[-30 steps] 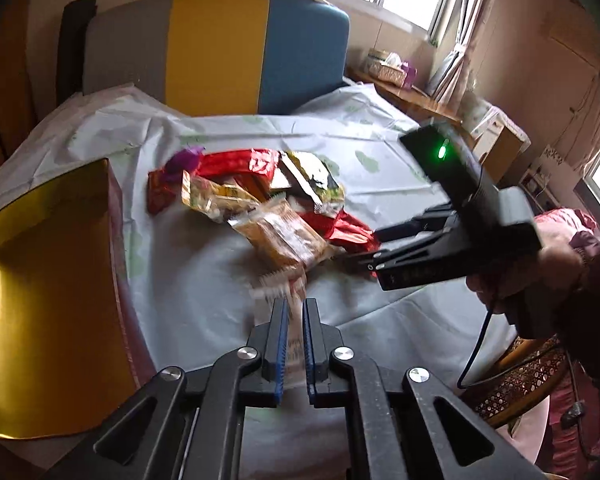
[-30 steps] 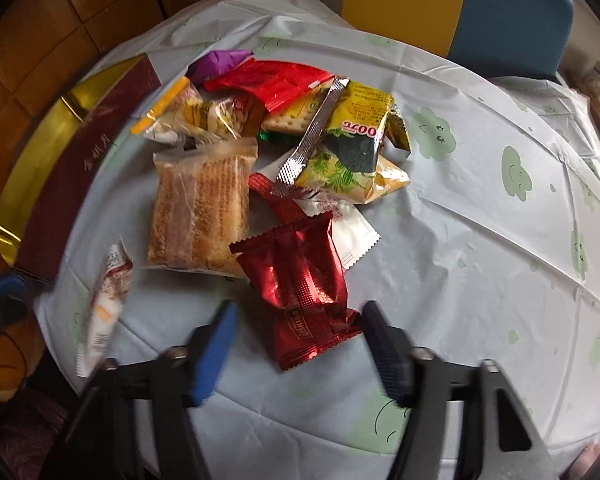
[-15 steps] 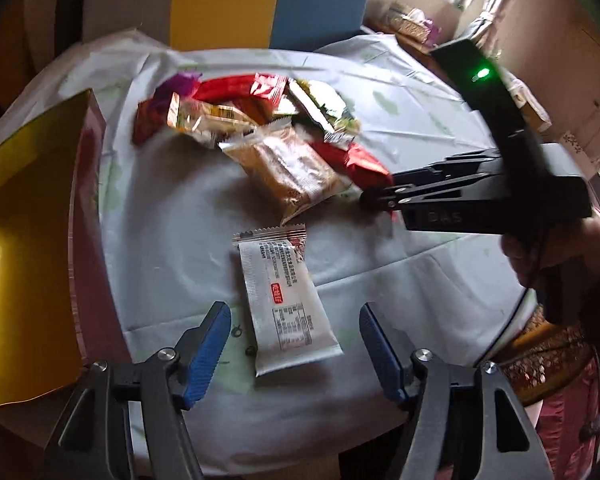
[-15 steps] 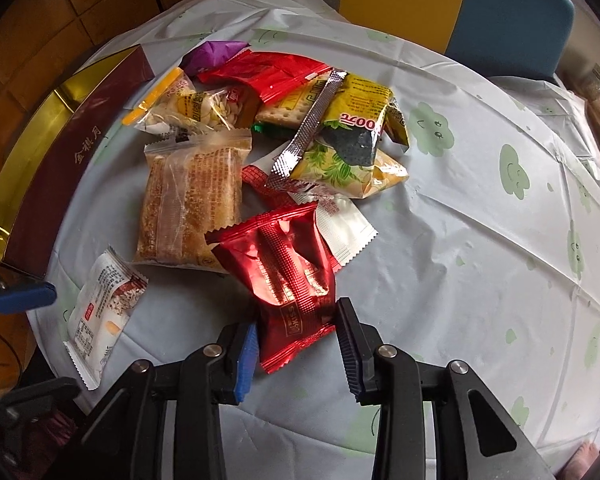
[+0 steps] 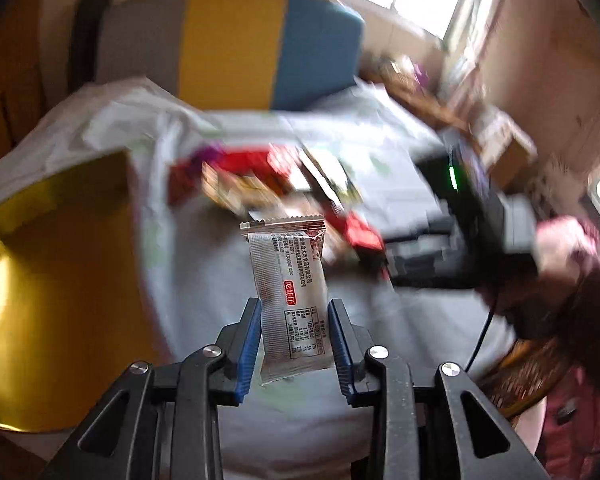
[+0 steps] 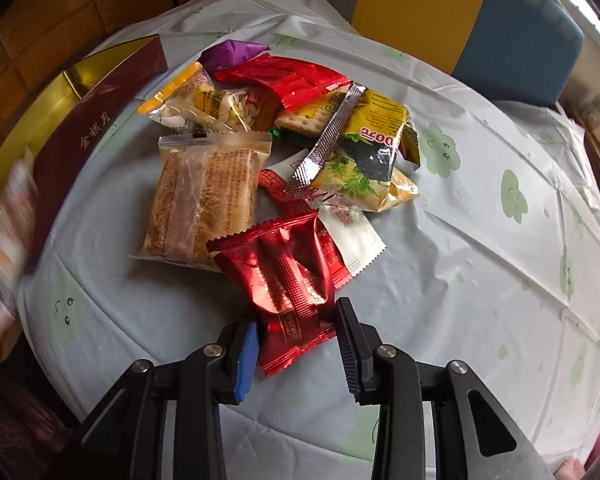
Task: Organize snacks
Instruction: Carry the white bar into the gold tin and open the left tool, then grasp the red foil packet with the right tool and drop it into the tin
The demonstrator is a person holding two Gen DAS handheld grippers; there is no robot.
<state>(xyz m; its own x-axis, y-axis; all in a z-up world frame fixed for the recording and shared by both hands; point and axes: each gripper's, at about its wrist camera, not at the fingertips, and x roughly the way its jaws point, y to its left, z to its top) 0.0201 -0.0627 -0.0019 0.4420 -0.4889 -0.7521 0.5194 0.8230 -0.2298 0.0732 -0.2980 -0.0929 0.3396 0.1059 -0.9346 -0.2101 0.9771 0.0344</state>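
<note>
My left gripper (image 5: 295, 336) is shut on a white snack packet (image 5: 290, 296) with red print and holds it up above the table; the rest of that view is blurred by motion. The same packet shows as a blur at the left edge of the right wrist view (image 6: 8, 236). My right gripper (image 6: 296, 344) is shut on the near end of a shiny red foil packet (image 6: 286, 276) that lies on the tablecloth at the front of the snack pile (image 6: 284, 128). The gold box with a dark red wall (image 6: 96, 120) stands left of the pile.
A round table with a pale cloud-print cloth (image 6: 480, 240) holds everything. The pile has a clear bag of brown cakes (image 6: 204, 200), a yellow seaweed packet (image 6: 364, 160), a red packet (image 6: 288, 76) and a purple one (image 6: 228, 50). A grey, yellow and blue chair (image 5: 228, 44) stands behind.
My left gripper closed on the white packet that lay on the cloth and lifted it. My right gripper closed tighter on the red foil packet.
</note>
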